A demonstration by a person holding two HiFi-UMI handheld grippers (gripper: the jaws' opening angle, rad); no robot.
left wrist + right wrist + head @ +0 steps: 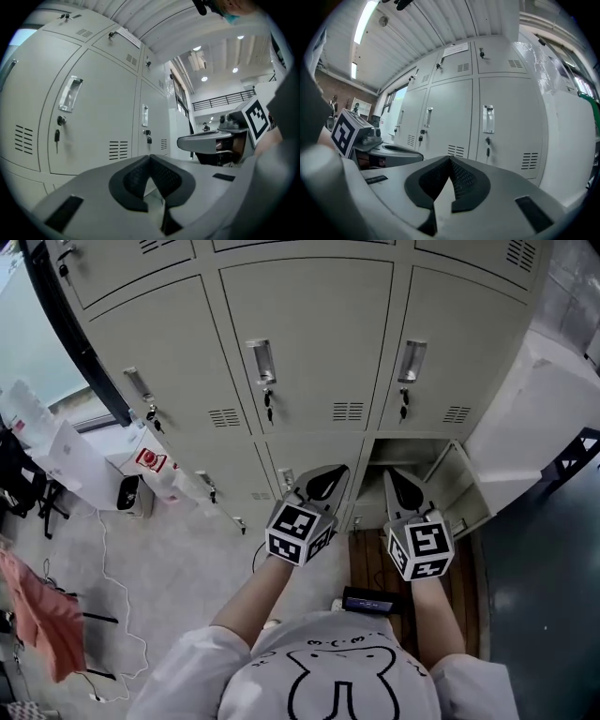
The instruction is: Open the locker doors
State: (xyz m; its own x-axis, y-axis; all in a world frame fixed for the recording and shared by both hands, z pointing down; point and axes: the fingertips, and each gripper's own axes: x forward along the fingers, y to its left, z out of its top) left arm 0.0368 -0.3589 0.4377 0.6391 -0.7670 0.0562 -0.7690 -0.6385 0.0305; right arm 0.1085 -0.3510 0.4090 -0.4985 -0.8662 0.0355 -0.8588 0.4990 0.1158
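A bank of grey lockers fills the head view. Its middle-row doors (309, 343) are closed, each with a recessed handle (261, 360) and a key below it. The bottom right locker (412, 460) stands open, its door (459, 488) swung out to the right. My left gripper (323, 482) and right gripper (405, 488) are held side by side in front of the bottom row, clear of the doors. Both are shut with nothing between the pads. The left gripper (150, 157) faces a closed door's handle (70, 93). The right gripper (450, 160) faces another handle (488, 118).
A large white wrapped unit (534, 418) stands right of the lockers. At left are white boxes (75, 460), an orange cloth (47, 620) and cables on the floor (112, 587). A small dark device (370, 601) sits near my chest.
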